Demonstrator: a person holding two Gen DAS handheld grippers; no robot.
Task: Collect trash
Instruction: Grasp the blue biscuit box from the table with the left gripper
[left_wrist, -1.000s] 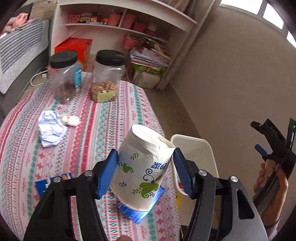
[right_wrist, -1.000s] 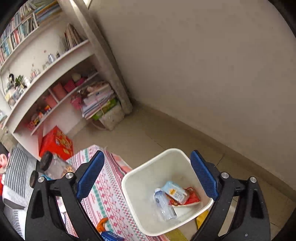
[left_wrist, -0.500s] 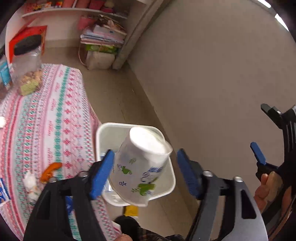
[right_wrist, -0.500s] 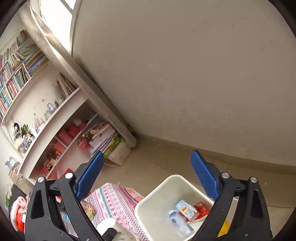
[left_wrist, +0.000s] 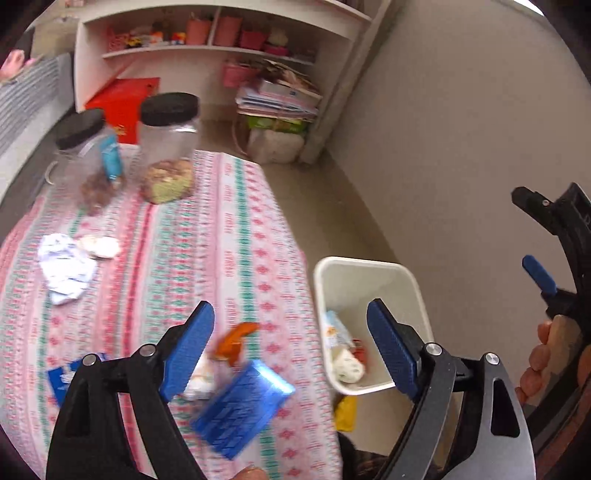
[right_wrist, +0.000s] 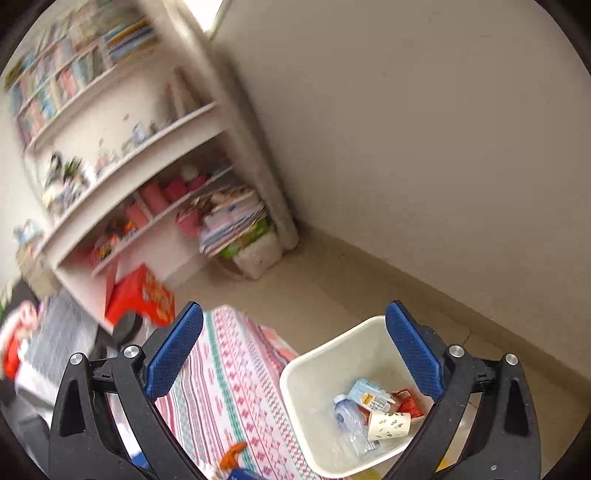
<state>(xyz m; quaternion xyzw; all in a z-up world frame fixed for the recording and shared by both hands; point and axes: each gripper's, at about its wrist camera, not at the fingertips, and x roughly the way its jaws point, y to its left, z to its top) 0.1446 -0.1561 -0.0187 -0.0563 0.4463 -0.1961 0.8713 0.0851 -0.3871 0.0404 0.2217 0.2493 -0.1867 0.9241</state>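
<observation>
A white, square-mouthed plastic bin (right_wrist: 295, 380) is seen on the floor just beside the table (left_wrist: 229, 236), which is covered by a pink and green patterned cloth. Inside the bin lie a printed paper cup (right_wrist: 388, 424), a clear plastic bottle (right_wrist: 349, 424), a pale carton (right_wrist: 371, 396) and a red wrapper (right_wrist: 408, 400). Crumpled paper (left_wrist: 64, 267), an orange scrap (left_wrist: 236, 341) and a blue ridged packet (left_wrist: 242, 404) are left on the table. Two black-lidded clear jars (left_wrist: 168, 147) are stood at the table's far end. The blue textured fingers of the left gripper (left_wrist: 291, 350) and right gripper (right_wrist: 293, 354) are spread wide, nothing held.
</observation>
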